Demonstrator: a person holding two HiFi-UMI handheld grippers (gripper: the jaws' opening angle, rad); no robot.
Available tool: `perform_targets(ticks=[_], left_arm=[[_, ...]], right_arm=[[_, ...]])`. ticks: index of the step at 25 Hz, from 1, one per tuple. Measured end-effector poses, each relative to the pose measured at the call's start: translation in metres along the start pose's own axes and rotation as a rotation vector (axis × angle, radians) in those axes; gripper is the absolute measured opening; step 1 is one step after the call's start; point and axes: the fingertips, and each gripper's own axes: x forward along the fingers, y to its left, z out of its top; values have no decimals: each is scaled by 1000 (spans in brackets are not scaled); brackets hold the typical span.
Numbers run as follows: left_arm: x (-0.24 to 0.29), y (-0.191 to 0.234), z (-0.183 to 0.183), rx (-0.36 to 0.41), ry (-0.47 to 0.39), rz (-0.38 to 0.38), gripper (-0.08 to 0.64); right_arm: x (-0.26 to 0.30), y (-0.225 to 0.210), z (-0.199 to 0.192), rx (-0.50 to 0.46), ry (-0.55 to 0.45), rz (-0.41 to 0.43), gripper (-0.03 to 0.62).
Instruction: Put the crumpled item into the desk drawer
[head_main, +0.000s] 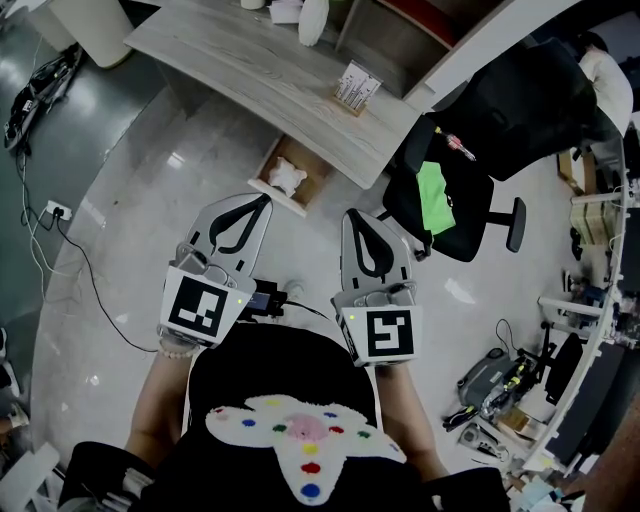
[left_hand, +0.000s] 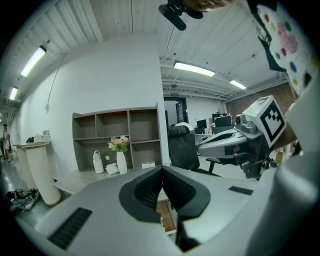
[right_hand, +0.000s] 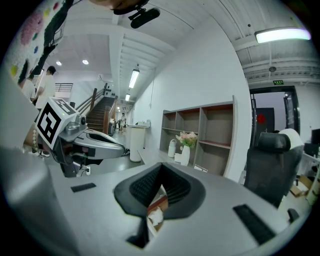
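Two handheld grippers held low, crumpled item lying in open desk drawer.
Head view only: wood-grain tabletop (head_main: 250, 60); black office chair (head_main: 455, 170) at right; open drawer (head_main: 315, 165) under tabletop edge w/ white crumpled item (head_main: 287, 177) inside; left gripper (head_main: 264, 198) and right gripper (head_main: 352, 214) side by side, apart from drawer. Left gripper view: fingers (left_hand: 147, 189) closed tip to tip, nothing btwn; adds shelf unit (left_hand: 117, 130) w/ flower vase (left_hand: 121, 159); item not visible there. Right gripper view: fingers closed, empty; item seen thru gap below tips, not touched.
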Motion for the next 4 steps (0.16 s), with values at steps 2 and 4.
perform_targets(ticks=[2, 4], left_arm=[[1, 0, 0, 1, 1, -1, 12], [1, 0, 0, 2, 1, -2, 12]], right_arm=[[0, 0, -1, 1, 1, 0, 3], [0, -1, -1, 2, 5, 0, 4]])
